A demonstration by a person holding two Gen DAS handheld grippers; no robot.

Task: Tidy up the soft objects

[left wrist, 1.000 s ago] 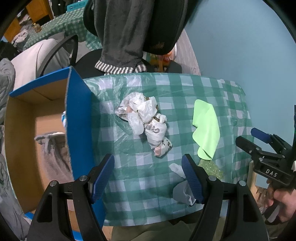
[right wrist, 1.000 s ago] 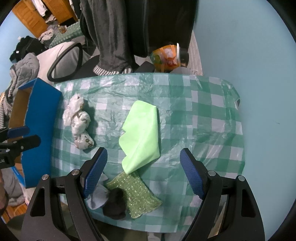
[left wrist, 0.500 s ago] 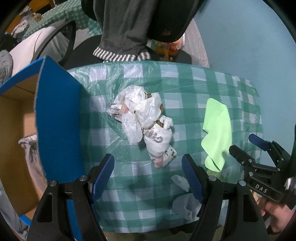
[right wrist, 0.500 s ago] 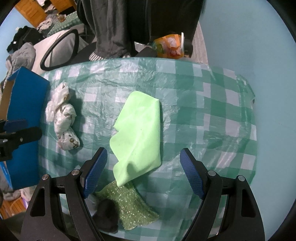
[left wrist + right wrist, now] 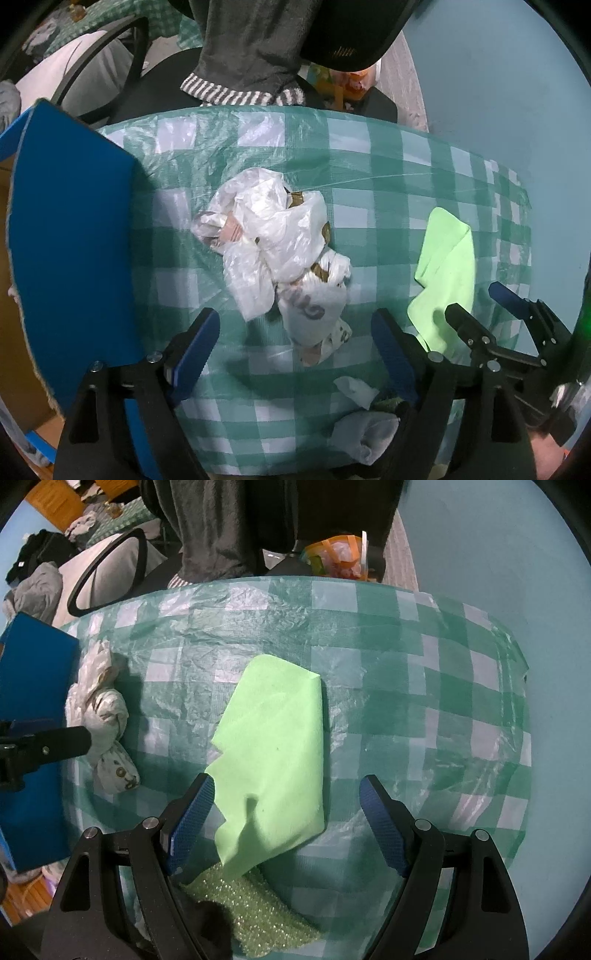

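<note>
A crumpled white plastic bag (image 5: pixel 280 254) lies on the green checked tablecloth (image 5: pixel 369 177); my open, empty left gripper (image 5: pixel 295 350) hovers just above its near end. The bag also shows at the left of the right wrist view (image 5: pixel 103 716). A light green cloth (image 5: pixel 277 753) lies flat mid-table; my open, empty right gripper (image 5: pixel 286 823) hangs over its near edge. The cloth also shows in the left wrist view (image 5: pixel 447 273). A sparkly green sponge cloth (image 5: pixel 251 908) and a grey-white sock (image 5: pixel 365 432) lie at the table's front edge.
A blue cardboard box (image 5: pixel 70 258) stands open against the table's left side, flap up. A chair draped with a grey garment (image 5: pixel 251 44) stands behind the table. An orange bag (image 5: pixel 336 557) sits behind the table's far edge. A blue wall bounds the right.
Both grippers have moved forward and lower over the table: the left closer to the white plastic bag, the right closer to the green cloth. Both stay open.
</note>
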